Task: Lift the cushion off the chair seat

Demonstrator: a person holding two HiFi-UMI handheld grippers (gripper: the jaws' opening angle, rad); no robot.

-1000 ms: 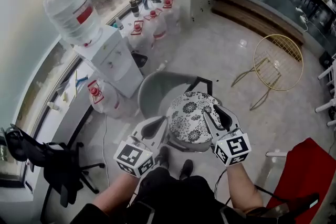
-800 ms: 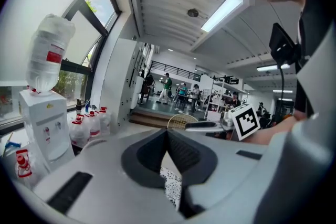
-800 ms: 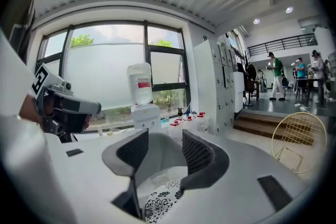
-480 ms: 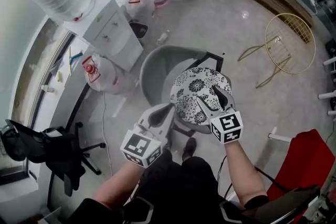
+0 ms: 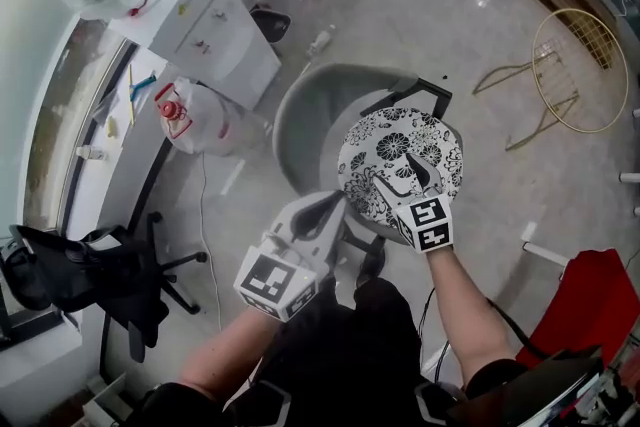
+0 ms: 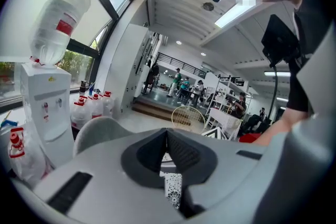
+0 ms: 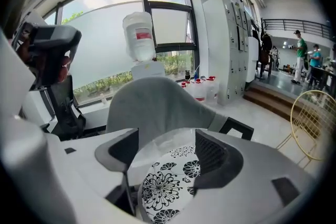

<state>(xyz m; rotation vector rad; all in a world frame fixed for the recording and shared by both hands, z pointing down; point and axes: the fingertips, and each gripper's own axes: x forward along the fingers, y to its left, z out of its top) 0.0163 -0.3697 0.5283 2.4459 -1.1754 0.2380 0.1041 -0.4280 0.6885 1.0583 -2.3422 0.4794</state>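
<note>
- While both grippers hang low over the grey chair (image 5: 310, 110), the black-and-white floral cushion (image 5: 400, 160) lies on its seat, toward the seat's front edge.
- Right gripper (image 5: 393, 169): jaws wide and have just been opening. They straddle the cushion's near rim, and I see no pad pressing on it.
- Left gripper (image 5: 336, 201): jaws closed together, nothing between them. Its tip is just beside the cushion's left rim, at the seat's front edge.
- Water dispenser (image 5: 215, 30) stands behind the chair, apart from it.
</note>
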